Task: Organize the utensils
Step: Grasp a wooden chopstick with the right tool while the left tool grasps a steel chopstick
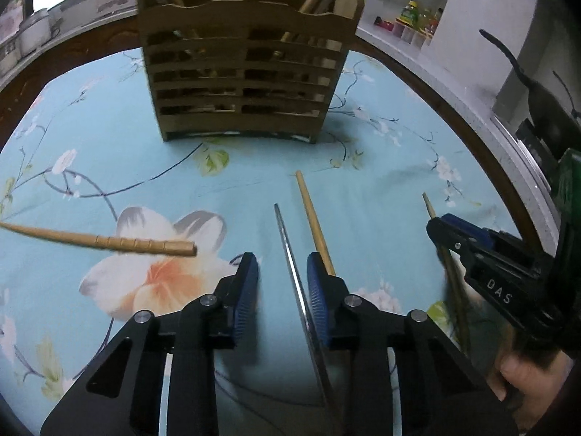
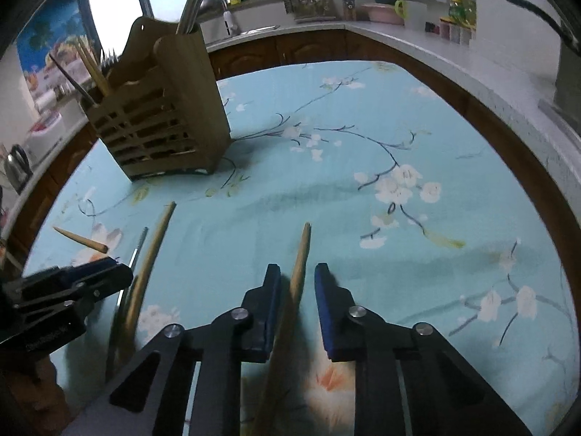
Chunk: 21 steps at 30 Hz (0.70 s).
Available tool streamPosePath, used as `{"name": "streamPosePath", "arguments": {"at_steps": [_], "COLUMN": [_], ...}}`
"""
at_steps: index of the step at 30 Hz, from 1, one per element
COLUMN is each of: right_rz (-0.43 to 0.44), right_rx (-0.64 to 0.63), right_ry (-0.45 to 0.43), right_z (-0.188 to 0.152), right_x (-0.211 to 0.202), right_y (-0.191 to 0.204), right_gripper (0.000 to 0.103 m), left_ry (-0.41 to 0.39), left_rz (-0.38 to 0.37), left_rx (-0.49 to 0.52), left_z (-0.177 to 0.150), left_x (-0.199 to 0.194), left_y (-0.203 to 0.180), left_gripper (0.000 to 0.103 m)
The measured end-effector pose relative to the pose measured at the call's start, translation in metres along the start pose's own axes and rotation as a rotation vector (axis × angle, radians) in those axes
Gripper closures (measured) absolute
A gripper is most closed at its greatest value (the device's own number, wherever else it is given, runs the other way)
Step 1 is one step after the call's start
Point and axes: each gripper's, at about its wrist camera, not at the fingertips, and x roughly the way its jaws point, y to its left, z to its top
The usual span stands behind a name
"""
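Observation:
A slatted wooden utensil holder (image 1: 247,72) stands at the far side of the table with several utensils in it; it also shows in the right wrist view (image 2: 159,116). My left gripper (image 1: 282,272) is open around a thin metal utensil handle (image 1: 290,261), with a wooden chopstick (image 1: 314,221) just right of it. A ridged wooden chopstick (image 1: 120,242) lies to the left. My right gripper (image 2: 297,283) is open, with a wooden chopstick (image 2: 299,269) lying between its jaws. In the left wrist view the right gripper (image 1: 450,239) is at the right over that chopstick.
A blue floral tablecloth (image 2: 363,138) covers the table. A kitchen counter (image 2: 417,32) with bottles, jars and a faucet runs behind and to the right. A kettle (image 2: 16,167) stands at the left.

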Motion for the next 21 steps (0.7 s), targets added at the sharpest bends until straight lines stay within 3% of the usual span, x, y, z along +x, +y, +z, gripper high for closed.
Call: {"name": "streamPosePath", "arguments": {"at_steps": [5, 11, 21], "right_rz": [-0.041, 0.011, 0.105], "right_rx": [-0.051, 0.000, 0.052], "right_ry": [-0.005, -0.003, -0.088], "right_z": [0.001, 0.003, 0.014], "right_x": [0.004, 0.002, -0.043], "right_y": [0.007, -0.001, -0.003], "right_gripper": [0.094, 0.097, 0.097], "left_ry": [-0.027, -0.012, -0.119], "left_rz": [0.057, -0.003, -0.093], "left_rx": [0.078, 0.036, -0.040], "left_z": [0.001, 0.004, 0.008], "left_x": [0.006, 0.000, -0.061], "left_y": [-0.013, 0.000, 0.020], "left_gripper": [0.096, 0.099, 0.099]}}
